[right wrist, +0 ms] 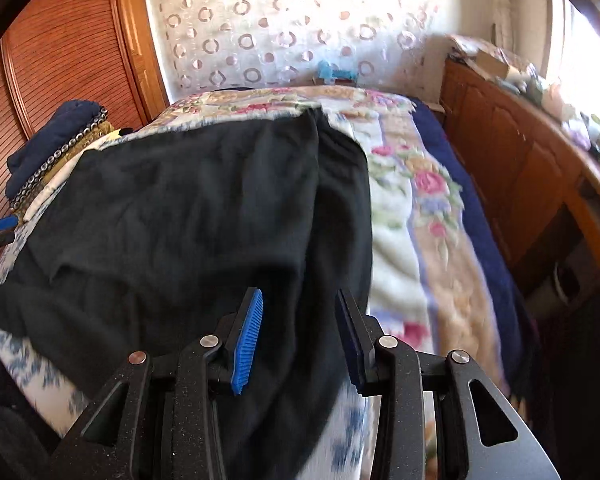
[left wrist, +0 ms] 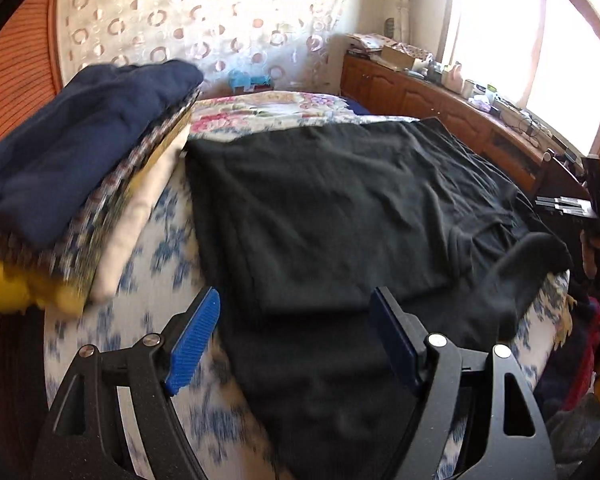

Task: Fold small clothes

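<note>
A black garment (left wrist: 332, 208) lies spread on the bed, partly folded, with a sleeve hanging off the near right corner. It also shows in the right wrist view (right wrist: 188, 216). My left gripper (left wrist: 296, 312) is open and empty, just above the garment's near edge. My right gripper (right wrist: 300, 316) is open and empty above the garment's right part, where the cloth drapes over the bed's near edge. The right gripper's black body shows at the far right of the left wrist view (left wrist: 596, 200).
A stack of folded clothes (left wrist: 80, 184), navy on top, sits on the bed's left side and shows in the right wrist view (right wrist: 48, 156). A floral blanket (right wrist: 416, 216) covers the bed's far and right parts. A wooden cabinet (left wrist: 440, 100) with clutter stands at the right.
</note>
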{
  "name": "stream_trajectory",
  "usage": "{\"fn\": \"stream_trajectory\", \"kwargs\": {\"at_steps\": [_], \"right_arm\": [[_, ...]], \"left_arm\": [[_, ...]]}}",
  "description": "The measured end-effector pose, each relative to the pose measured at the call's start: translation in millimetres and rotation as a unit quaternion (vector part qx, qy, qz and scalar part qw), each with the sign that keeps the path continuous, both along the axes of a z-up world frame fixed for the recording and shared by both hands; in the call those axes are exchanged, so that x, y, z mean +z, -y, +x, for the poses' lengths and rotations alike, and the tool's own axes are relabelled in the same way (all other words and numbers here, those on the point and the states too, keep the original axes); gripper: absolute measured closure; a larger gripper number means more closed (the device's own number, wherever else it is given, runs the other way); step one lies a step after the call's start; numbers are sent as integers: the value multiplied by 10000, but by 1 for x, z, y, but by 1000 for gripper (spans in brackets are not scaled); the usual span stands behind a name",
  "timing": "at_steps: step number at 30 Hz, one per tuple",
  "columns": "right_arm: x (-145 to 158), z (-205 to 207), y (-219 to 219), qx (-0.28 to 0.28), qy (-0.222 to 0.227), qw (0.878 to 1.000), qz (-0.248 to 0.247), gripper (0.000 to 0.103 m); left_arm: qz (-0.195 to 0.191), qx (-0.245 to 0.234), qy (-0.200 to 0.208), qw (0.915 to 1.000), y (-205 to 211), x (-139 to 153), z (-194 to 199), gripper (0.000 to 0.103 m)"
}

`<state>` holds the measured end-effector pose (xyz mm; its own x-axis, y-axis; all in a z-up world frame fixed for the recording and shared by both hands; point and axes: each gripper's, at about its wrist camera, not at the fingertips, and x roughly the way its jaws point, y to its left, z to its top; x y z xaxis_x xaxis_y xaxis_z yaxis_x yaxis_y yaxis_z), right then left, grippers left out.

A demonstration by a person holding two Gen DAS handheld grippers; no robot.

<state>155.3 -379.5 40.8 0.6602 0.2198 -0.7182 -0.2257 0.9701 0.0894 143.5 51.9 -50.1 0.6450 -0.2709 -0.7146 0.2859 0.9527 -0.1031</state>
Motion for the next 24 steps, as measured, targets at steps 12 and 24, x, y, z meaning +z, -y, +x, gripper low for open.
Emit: {"fn": "stream_trajectory", "kwargs": {"at_steps": [12, 24], "right_arm": [[-16, -65, 0, -48, -50, 10000, 54, 64], [-19, -79, -3, 203, 100, 9991, -352, 98]], "left_arm": [[-220, 181, -212, 9994, -12, -22, -71, 25], [-238, 186, -269, 9992, -9, -36, -106, 95]]}}
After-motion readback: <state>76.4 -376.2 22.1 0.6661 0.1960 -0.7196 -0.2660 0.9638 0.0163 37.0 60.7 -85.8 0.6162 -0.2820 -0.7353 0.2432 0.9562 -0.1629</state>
